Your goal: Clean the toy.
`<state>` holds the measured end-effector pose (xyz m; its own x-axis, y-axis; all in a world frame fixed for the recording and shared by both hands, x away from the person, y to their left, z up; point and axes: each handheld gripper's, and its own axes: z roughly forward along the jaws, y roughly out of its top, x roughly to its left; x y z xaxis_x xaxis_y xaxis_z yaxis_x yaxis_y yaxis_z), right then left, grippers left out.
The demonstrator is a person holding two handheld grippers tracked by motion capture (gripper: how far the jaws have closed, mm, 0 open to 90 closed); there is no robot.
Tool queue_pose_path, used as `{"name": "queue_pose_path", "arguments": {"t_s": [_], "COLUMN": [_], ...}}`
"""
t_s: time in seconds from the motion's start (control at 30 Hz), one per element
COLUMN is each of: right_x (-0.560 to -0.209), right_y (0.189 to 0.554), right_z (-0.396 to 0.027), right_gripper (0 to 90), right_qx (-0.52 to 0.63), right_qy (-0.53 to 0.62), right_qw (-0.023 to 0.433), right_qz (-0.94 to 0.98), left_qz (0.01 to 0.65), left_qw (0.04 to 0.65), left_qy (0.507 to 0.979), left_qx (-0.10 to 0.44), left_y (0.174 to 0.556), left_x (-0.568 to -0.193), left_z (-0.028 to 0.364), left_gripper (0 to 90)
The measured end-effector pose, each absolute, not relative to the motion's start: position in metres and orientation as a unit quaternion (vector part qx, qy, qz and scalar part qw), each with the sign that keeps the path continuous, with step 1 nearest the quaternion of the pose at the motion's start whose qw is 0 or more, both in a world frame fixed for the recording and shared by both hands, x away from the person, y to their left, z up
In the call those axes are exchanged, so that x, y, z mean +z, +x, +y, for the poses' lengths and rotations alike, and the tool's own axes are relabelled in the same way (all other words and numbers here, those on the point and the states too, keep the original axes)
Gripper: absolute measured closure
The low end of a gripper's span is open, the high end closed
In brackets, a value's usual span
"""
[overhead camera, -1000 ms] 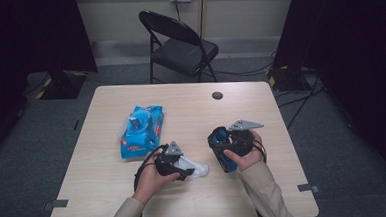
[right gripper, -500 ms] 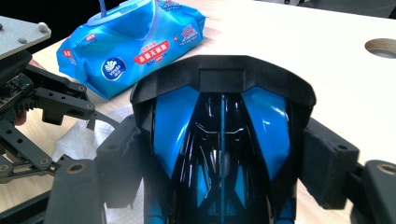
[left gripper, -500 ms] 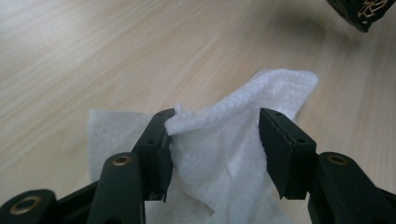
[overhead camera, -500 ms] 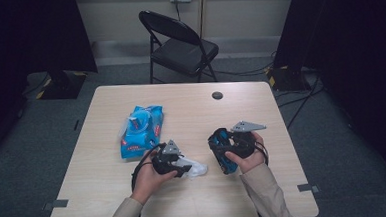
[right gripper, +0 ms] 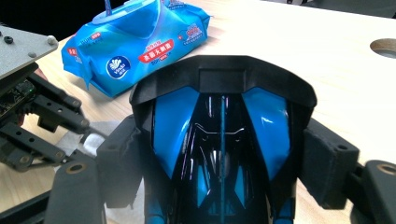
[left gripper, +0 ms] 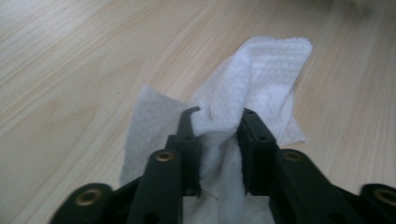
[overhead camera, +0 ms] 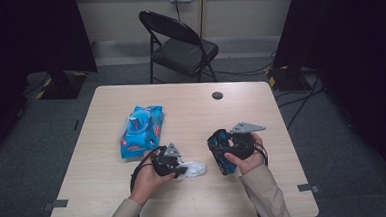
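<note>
A crumpled white wipe (overhead camera: 195, 169) lies on the table (overhead camera: 191, 103) near the front. In the left gripper view the wipe (left gripper: 266, 79) is bunched up between the jaws of my left gripper (left gripper: 217, 123), which have just been closing and now pinch it. That left gripper (overhead camera: 181, 168) rests low on the table. My right gripper (overhead camera: 226, 154) is shut on a blue and black toy car (overhead camera: 219, 146), held just above the table to the right of the wipe. The car (right gripper: 173, 121) sits between the two black pads of the right gripper (right gripper: 222, 163).
A blue pack of wet wipes (overhead camera: 141, 131) lies left of centre, its lid flap raised; the pack (right gripper: 140, 42) is behind the car in the right gripper view. A round cable hole (overhead camera: 217, 95) is near the far edge. A black folding chair (overhead camera: 180, 46) stands beyond the table.
The left gripper's jaws have closed in on the white wipe. Both hands and the toy car have stayed where they were.
</note>
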<state>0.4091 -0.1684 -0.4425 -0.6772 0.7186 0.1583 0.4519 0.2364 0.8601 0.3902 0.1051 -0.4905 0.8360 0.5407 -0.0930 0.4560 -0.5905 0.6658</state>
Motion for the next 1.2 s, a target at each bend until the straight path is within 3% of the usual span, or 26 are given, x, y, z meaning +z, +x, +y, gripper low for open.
{"name": "queue_pose_path", "arguments": {"t_s": [0.1, 0.3, 0.73, 1.2], "right_x": [-0.443, -0.443, -0.439, -0.439], "right_y": [0.409, 0.409, 0.407, 0.405], "right_z": [-0.169, -0.168, -0.164, -0.157], "right_gripper": [25.8, 25.8, 25.9, 25.9], "right_qx": [0.488, 0.49, 0.5, 0.501], "right_qy": [0.377, 0.375, 0.363, 0.349], "right_qw": [0.135, 0.131, 0.119, 0.115], "right_qz": [0.776, 0.776, 0.777, 0.784], "left_qz": [0.283, 0.303, 0.323, 0.286], "left_qw": [0.352, 0.377, 0.463, 0.478], "left_qy": [0.891, 0.874, 0.823, 0.829], "left_qx": [0.053, 0.048, 0.062, 0.041], "left_y": [0.39, 0.395, 0.43, 0.441], "left_x": [-0.49, -0.482, -0.415, -0.401], "left_z": [0.104, 0.107, 0.118, 0.078], "left_gripper": [82.0, 83.6, 83.7, 83.6]}}
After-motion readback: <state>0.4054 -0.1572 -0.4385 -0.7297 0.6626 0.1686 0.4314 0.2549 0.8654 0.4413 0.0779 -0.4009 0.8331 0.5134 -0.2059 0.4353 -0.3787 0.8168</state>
